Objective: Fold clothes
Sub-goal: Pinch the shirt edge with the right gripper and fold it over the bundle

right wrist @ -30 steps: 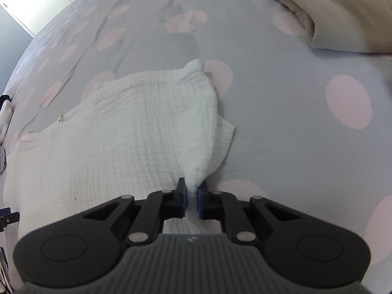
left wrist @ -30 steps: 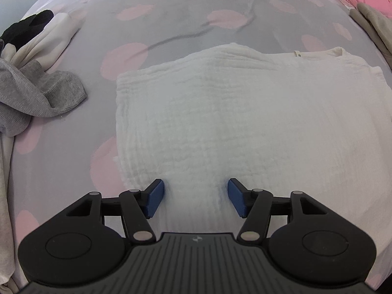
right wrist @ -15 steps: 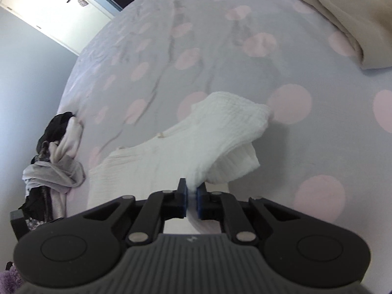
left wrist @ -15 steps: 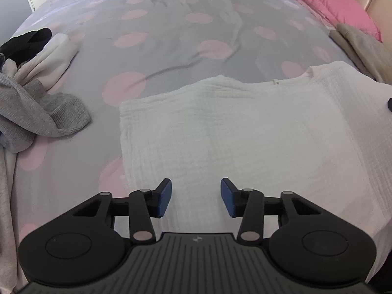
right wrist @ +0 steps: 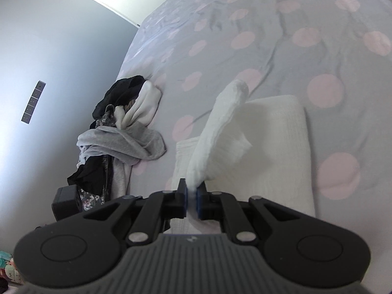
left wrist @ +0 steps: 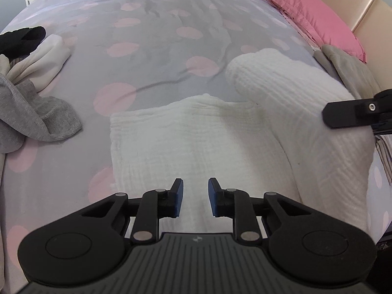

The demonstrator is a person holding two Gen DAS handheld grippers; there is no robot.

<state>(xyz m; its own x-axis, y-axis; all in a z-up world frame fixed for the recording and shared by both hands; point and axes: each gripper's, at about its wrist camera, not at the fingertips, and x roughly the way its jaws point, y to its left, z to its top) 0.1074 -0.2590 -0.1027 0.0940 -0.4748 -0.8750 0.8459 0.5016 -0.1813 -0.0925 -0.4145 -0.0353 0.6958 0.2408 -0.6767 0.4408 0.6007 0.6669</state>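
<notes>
Now my right gripper (right wrist: 191,197) pinches a fold of the white crinkled garment (right wrist: 274,132), lifting one side off the spotted grey duvet (right wrist: 269,36). My left gripper (left wrist: 195,197) hangs over the garment's near edge, jaws just closing, still spread, with nothing between the pads. Left of the garment lies a heap of grey, white and black clothes (right wrist: 122,134); far right, a pink pillow (left wrist: 311,17).
</notes>
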